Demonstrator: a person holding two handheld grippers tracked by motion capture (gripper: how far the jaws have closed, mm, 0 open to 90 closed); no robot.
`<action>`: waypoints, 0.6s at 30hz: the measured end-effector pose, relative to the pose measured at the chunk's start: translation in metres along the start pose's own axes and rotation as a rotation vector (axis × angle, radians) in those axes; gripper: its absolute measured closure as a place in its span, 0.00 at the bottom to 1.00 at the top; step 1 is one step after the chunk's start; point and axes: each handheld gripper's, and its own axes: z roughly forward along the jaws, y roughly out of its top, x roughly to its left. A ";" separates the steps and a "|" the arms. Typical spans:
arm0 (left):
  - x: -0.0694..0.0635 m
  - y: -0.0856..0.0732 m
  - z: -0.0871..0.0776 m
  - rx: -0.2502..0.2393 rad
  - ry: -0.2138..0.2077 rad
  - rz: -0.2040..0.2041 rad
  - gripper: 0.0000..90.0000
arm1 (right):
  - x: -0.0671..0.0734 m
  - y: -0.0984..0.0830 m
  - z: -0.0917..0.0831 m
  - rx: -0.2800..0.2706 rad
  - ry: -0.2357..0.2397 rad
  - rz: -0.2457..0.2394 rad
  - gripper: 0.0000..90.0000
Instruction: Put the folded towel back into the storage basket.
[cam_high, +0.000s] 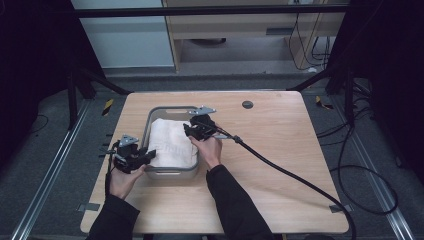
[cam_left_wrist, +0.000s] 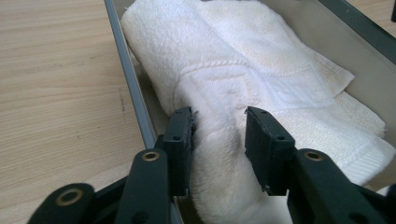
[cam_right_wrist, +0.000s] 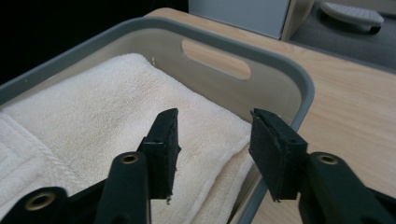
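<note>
A folded white towel lies in a grey bin at the table's left middle. At the bin's near left corner, my left gripper has its jaws pressed on a thick fold of the towel, which fills the gap between them. Its left jaw hangs over the bin's rim. My right gripper stands open just above the towel's far right corner, with nothing between its fingers. In the high view the right gripper is over the bin's right side.
The bin has a handle slot in its far wall. Bare wooden table spreads to the right and front. A small dark round disc sits at the back. The right gripper's black cable trails across the table to the right.
</note>
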 end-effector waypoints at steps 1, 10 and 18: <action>0.000 0.000 0.000 0.000 0.000 0.000 0.65 | 0.000 0.002 -0.002 -0.012 0.000 -0.008 0.55; -0.002 0.008 -0.033 -0.157 -0.008 0.011 0.55 | -0.005 0.011 -0.035 -0.078 0.012 -0.030 0.39; -0.011 0.006 -0.042 -0.204 -0.022 0.041 0.44 | -0.025 0.008 -0.078 -0.111 0.025 -0.026 0.28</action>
